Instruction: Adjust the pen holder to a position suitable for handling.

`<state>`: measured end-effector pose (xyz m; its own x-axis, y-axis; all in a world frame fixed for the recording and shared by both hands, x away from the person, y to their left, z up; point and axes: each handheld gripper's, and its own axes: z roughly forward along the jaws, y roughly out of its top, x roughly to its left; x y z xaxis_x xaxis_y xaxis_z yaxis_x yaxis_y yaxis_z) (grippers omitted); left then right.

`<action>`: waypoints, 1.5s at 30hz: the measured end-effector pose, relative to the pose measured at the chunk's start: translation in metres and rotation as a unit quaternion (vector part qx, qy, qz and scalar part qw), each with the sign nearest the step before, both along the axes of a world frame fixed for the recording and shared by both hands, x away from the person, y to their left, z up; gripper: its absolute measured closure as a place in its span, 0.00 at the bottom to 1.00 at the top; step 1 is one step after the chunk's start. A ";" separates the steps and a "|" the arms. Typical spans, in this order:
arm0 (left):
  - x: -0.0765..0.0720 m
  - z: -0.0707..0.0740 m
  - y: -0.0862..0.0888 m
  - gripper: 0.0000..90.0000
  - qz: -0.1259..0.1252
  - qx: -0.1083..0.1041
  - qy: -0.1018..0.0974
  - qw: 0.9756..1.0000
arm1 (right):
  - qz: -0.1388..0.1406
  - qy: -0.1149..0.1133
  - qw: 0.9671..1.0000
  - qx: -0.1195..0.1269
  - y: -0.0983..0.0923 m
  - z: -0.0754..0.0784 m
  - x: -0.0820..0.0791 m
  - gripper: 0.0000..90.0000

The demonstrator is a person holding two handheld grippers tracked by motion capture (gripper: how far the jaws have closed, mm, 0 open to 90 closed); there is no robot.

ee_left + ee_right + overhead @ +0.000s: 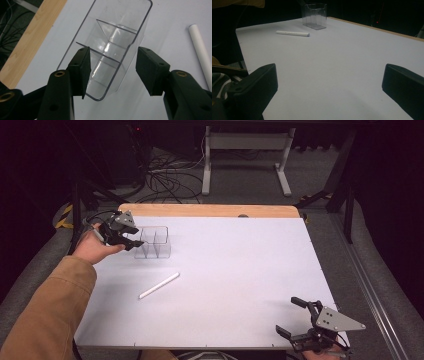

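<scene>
My left gripper [111, 72] at clear divided organizer [110, 47], near table's [240, 285] far-left corner. Jaws half-wide, straddling its near end wall; pads not pressing, nothing held. Step in hand, I judge: closing in to grasp organizer. Next: settle lower, squeeze evenly, avoid tipping. White marker [159, 285] lies mid-left, apart. My right gripper [295, 317] wide, empty, at near-right corner.
</scene>
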<state>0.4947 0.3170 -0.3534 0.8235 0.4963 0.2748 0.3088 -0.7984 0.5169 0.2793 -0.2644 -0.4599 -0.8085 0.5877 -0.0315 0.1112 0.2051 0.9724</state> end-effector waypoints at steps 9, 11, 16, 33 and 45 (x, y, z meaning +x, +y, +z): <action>0.006 -0.010 -0.003 0.55 0.005 0.040 0.022 0.999 | -0.001 0.000 1.000 0.004 -0.001 -0.001 -0.003 0.01; 0.007 -0.012 -0.004 0.57 0.004 0.047 0.027 0.999 | 0.000 -0.003 1.000 0.002 -0.002 -0.001 -0.003 0.01; 0.008 -0.016 -0.007 0.60 0.004 0.061 0.032 0.998 | 0.002 0.000 1.000 0.002 -0.002 -0.001 -0.002 0.01; 0.010 -0.022 -0.013 0.73 -0.005 0.083 0.040 0.996 | 0.003 0.002 1.000 0.004 -0.001 -0.001 -0.003 0.01; 0.006 -0.018 -0.008 0.82 -0.031 0.085 0.055 0.994 | 0.008 0.004 1.000 0.001 0.000 -0.002 -0.002 0.01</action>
